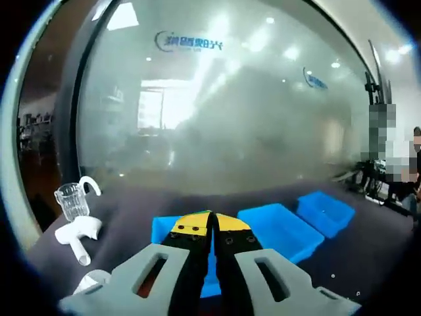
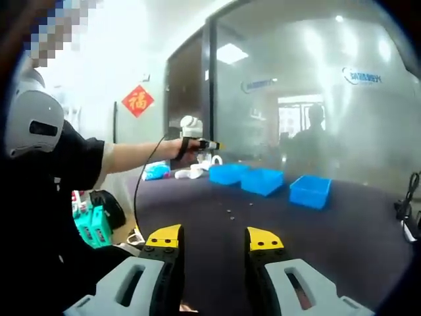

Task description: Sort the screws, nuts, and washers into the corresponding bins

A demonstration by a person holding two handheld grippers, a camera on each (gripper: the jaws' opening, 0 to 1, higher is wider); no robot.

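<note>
Dark table (image 2: 316, 230), carrying three blue bins (image 2: 262, 180) in a row, small loose fasteners (image 2: 231, 212) on the bare top, plus a clear glass cup (image 1: 71, 200) and white objects (image 1: 79, 232) near one end.

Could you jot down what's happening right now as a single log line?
left gripper: shut, over nearest of three blue bins | right gripper: open, empty, held back | small parts: loose on dark table
</note>
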